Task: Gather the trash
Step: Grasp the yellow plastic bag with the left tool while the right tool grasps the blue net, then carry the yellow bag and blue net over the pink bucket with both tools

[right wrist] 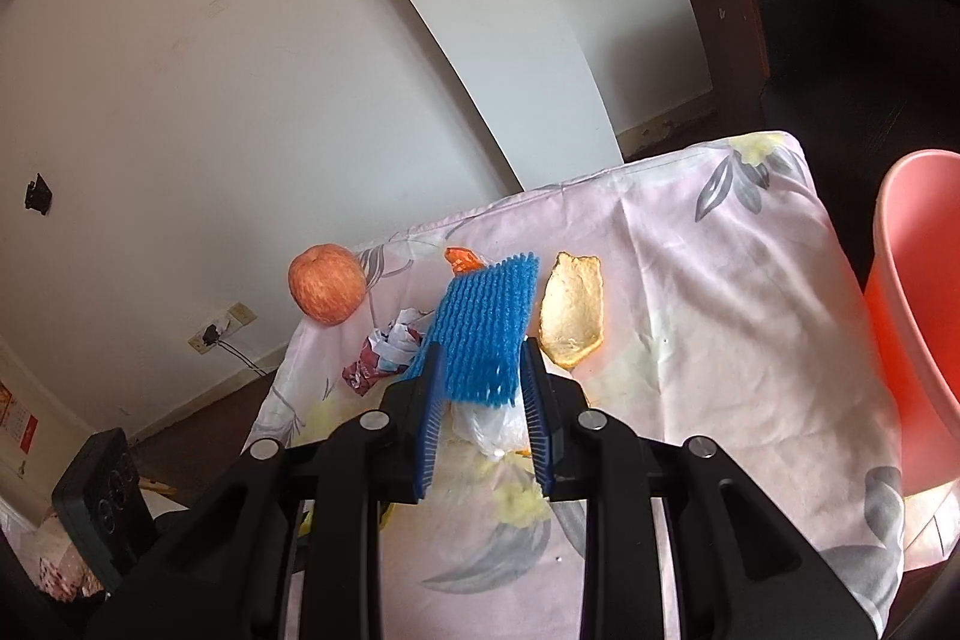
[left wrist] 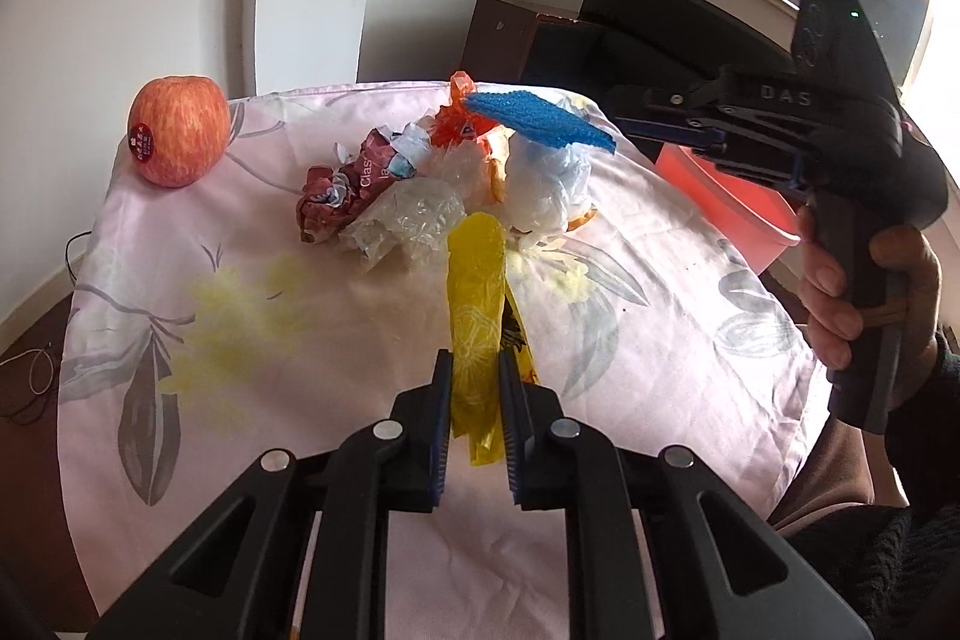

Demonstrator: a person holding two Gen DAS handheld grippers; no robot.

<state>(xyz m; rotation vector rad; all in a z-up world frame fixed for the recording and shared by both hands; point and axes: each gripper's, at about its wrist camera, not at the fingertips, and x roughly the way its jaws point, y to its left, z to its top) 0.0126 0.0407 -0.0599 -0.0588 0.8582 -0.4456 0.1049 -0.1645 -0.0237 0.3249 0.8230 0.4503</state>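
Between the fingers of the left gripper (left wrist: pixel 474 376), nearest its camera, a yellow plastic wrapper (left wrist: pixel 477 298) is pinched; the 2 fingers are closed almost together on it, and its long crinkled body stretches away toward the middle of the flowered tablecloth (left wrist: pixel 288 340). Just past the wrapper's far end lies the trash pile: a crumpled clear plastic bag (left wrist: pixel 408 217), a dark red crumpled paper wrapper (left wrist: pixel 345 190) touching its left side, a white plastic bag (left wrist: pixel 549 184) on the right, and an orange wrapper (left wrist: pixel 459 118) behind them.

Above the white bag, the right gripper (right wrist: pixel 483 370) holds a blue foam net (right wrist: pixel 486 334) by its near edge, the fingers narrowed onto it with a modest gap still between them; the net tilts up and away from the pads. In the left wrist view the same net (left wrist: pixel 540 118) hangs over the pile, clamped by that gripper, which a hand (left wrist: pixel 840 280) grips by its handle.

Just beside the net, to its right in the right wrist view, a piece of orange peel (right wrist: pixel 570 316) lies flat on the cloth. An apple (left wrist: pixel 179 130) with a small sticker sits well apart at the far left corner of the table. Beyond the table's right edge stands a pink bin (right wrist: pixel 918 292), with a dark chair (left wrist: pixel 648 16) behind it.
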